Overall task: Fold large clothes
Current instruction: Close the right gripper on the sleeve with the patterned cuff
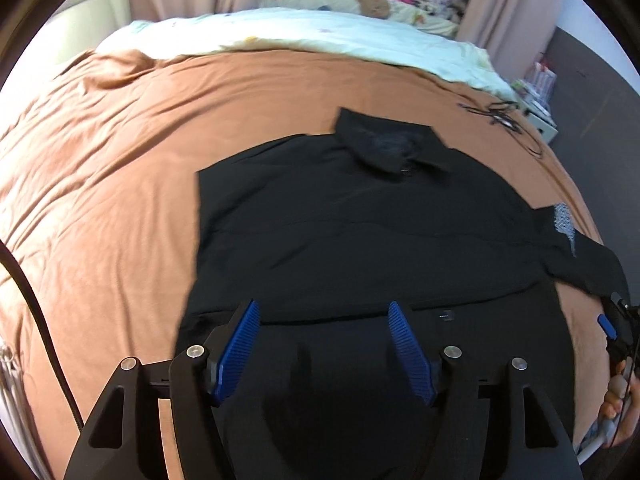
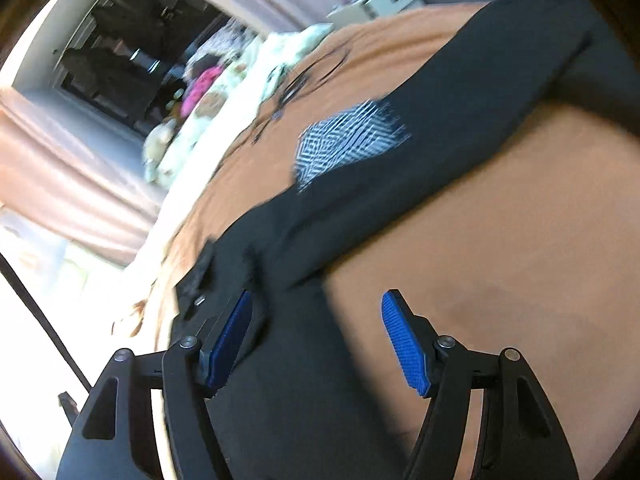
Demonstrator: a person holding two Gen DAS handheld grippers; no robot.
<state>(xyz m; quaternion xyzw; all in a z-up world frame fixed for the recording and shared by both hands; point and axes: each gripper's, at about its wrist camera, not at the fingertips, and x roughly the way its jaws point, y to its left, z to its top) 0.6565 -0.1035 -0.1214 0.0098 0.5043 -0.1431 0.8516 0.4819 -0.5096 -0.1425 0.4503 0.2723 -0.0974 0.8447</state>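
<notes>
Black shirt [image 1: 360, 216] spread flat mid-bed on the brown bedspread [image 1: 100, 168], collar toward the far edge, our left gripper [image 1: 324, 312] wide and empty above its hem, our right gripper [image 2: 316, 300] spread too, gripping nothing, beside the patterned sleeve [image 2: 348, 140].

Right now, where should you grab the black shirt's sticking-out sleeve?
Pinch the sleeve at its loose outer end, coming in from the right. It lies flat, sticking out past the shirt body over the brown bedcover, so that edge is free.
</notes>
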